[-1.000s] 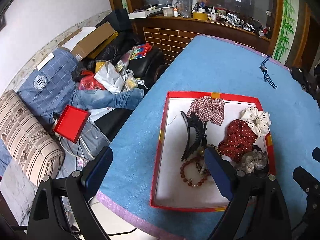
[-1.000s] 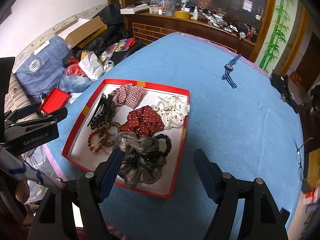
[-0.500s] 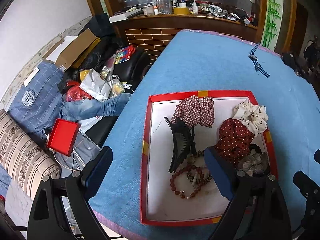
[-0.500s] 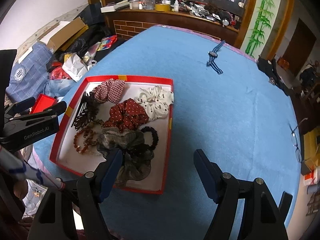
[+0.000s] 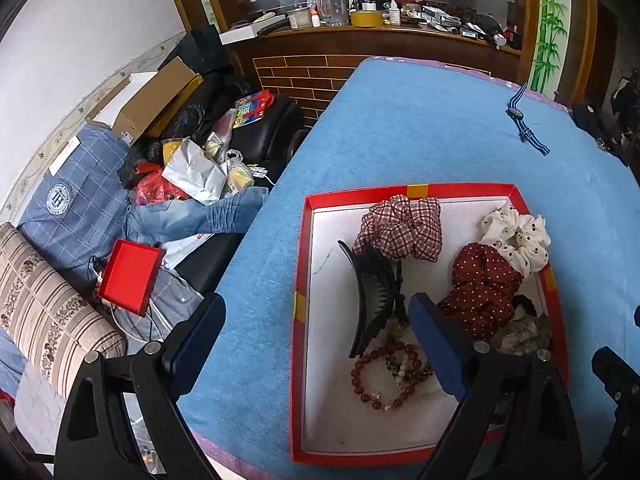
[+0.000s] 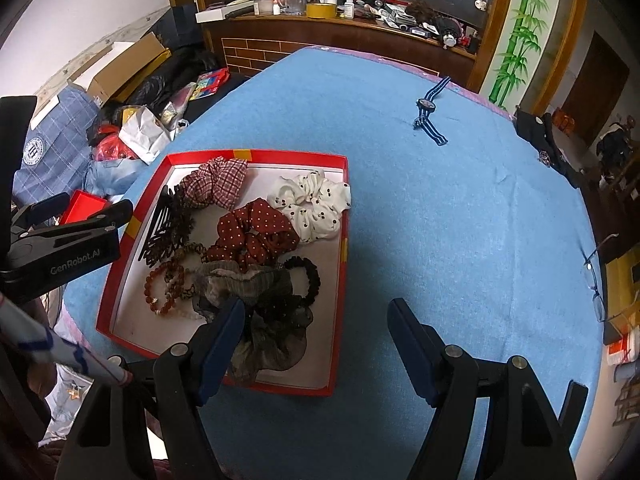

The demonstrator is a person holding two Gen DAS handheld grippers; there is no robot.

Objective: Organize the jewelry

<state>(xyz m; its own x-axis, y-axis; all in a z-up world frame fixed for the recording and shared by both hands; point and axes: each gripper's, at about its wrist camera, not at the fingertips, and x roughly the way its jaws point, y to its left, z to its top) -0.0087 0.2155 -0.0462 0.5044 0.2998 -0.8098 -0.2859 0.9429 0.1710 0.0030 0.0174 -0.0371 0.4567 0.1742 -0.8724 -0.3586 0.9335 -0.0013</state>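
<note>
Left tongs [image 5: 316, 336] wide, empty, over the red tray's [image 6: 340, 280] left rim; right tongs [image 6: 316, 338] wide, empty, near edge. Risk: bead bracelet [image 5: 386, 376] tangled with black claw clip [image 5: 374, 300], could drag both. Scrunchies piled right; watch [image 6: 428, 114] far right on surface.
</note>
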